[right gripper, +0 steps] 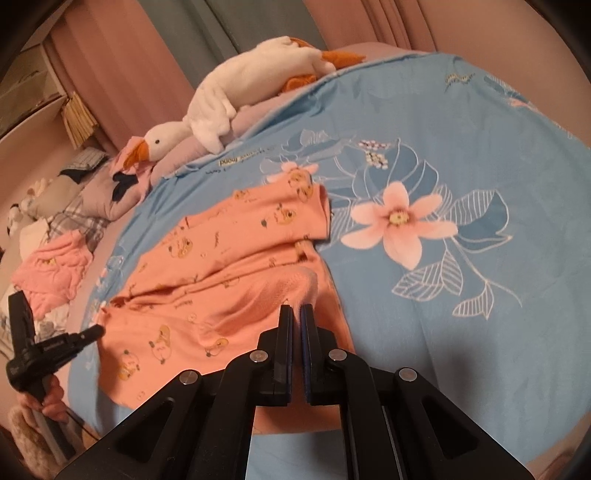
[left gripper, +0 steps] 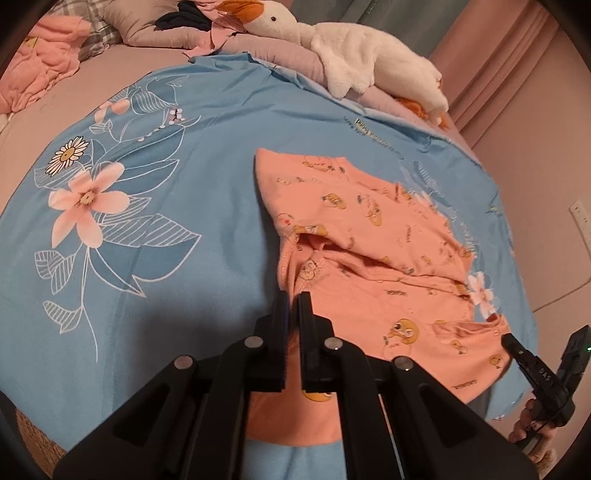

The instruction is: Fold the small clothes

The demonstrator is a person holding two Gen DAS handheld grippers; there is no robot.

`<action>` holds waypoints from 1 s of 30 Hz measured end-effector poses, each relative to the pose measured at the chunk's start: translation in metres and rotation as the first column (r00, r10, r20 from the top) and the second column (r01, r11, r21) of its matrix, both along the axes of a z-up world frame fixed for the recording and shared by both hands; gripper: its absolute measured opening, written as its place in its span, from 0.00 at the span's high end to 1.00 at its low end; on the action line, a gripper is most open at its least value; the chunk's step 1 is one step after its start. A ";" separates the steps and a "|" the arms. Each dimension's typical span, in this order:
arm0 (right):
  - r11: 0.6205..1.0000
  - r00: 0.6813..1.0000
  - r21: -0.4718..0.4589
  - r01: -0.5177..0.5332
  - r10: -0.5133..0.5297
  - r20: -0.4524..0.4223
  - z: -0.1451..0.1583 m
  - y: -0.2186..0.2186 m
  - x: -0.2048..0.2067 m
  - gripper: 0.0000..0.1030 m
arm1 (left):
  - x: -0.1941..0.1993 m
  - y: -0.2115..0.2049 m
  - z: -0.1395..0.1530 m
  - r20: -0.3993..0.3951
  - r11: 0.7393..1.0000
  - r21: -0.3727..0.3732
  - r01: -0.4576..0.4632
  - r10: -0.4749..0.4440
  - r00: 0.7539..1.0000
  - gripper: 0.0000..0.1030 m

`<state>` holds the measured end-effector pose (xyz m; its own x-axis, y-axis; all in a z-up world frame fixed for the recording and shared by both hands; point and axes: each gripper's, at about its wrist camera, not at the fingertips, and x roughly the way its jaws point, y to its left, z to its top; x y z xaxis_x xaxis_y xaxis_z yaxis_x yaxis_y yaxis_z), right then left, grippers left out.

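Observation:
A small orange garment printed with yellow cartoon figures lies partly folded on a blue flowered cloth. My left gripper is shut on the garment's near left edge, and orange fabric shows between its fingers. My right gripper is shut on the near right edge of the garment, where the fabric rises in a small peak into the jaws. Each gripper also shows in the other's view, pinching its corner: the right gripper and the left gripper.
A white plush goose lies along the far edge of the bed, beside grey pillows. A crumpled pink garment sits off the blue cloth, to the left. A hand holds the left gripper's handle.

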<state>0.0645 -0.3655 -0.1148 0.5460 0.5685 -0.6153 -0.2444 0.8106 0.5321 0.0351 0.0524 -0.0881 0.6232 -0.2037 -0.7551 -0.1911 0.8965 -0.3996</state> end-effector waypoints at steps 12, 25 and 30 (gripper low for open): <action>0.997 0.998 -0.075 0.020 -0.025 -0.059 -0.018 0.001 0.005 0.94 | -0.015 0.008 0.004 0.010 1.000 -0.028 0.014 -0.014 1.000 0.97; 0.998 0.990 -0.059 -0.022 0.014 -0.142 -0.038 0.001 0.022 0.56 | 0.011 -0.006 -0.033 -0.103 0.996 0.041 0.078 -0.074 0.992 0.80; 0.998 0.992 -0.056 -0.024 0.017 -0.126 -0.040 0.009 0.027 0.73 | 0.017 -0.006 -0.045 -0.118 0.997 0.028 0.073 -0.069 0.991 0.96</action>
<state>0.0916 -0.3570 -0.1547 0.4511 0.5409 -0.7099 -0.1958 0.8360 0.5126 0.0522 0.0463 -0.1327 0.5153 -0.2183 -0.8288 -0.1702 0.9217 -0.3486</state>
